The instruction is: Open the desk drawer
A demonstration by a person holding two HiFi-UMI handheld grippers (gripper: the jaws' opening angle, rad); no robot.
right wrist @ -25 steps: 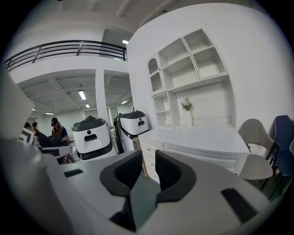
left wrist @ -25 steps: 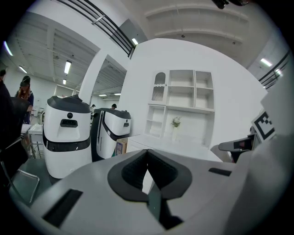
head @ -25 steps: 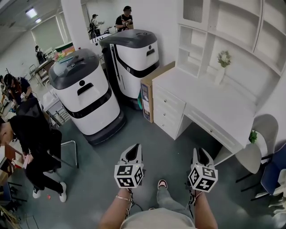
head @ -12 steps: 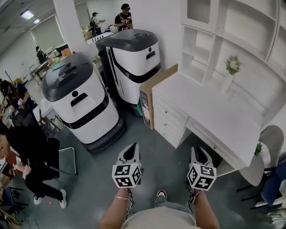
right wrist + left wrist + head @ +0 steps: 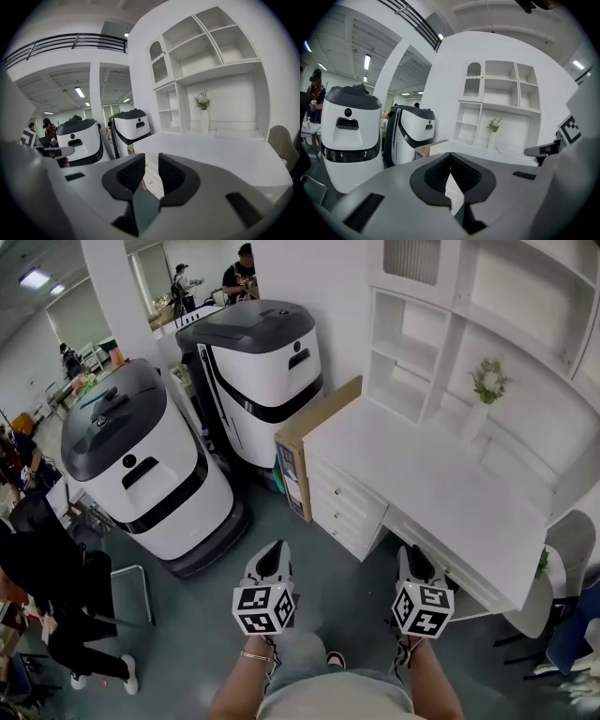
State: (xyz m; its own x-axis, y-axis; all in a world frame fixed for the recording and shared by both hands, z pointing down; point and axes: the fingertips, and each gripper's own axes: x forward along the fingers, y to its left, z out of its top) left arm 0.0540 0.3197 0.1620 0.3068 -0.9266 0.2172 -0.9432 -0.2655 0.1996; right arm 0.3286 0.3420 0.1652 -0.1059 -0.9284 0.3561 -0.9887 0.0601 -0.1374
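The white desk [image 5: 441, 474] stands ahead on the right, with a stack of three shut drawers [image 5: 342, 498] at its left end and a shallow drawer [image 5: 441, 549] under the top. My left gripper [image 5: 274, 555] hovers over the grey floor, short of the drawer stack, its tips touching and nothing held. In the left gripper view my left gripper [image 5: 450, 154] points at the desk [image 5: 440, 147]. My right gripper [image 5: 415, 557] is near the desk's front edge. In its own view my right gripper [image 5: 151, 164] stands open and empty, with the drawers [image 5: 151, 177] showing through the gap.
Two big white-and-black machines [image 5: 141, 465] [image 5: 262, 371] stand left of the desk, with a cardboard box [image 5: 298, 442] wedged against the desk's side. A vase of flowers [image 5: 487, 390] sits below the shelves. A grey chair [image 5: 562, 540] is at right; people [image 5: 47, 559] at left.
Both grippers have been carried forward together towards the desk, which now looks larger and nearer. The jaws of both look unchanged.
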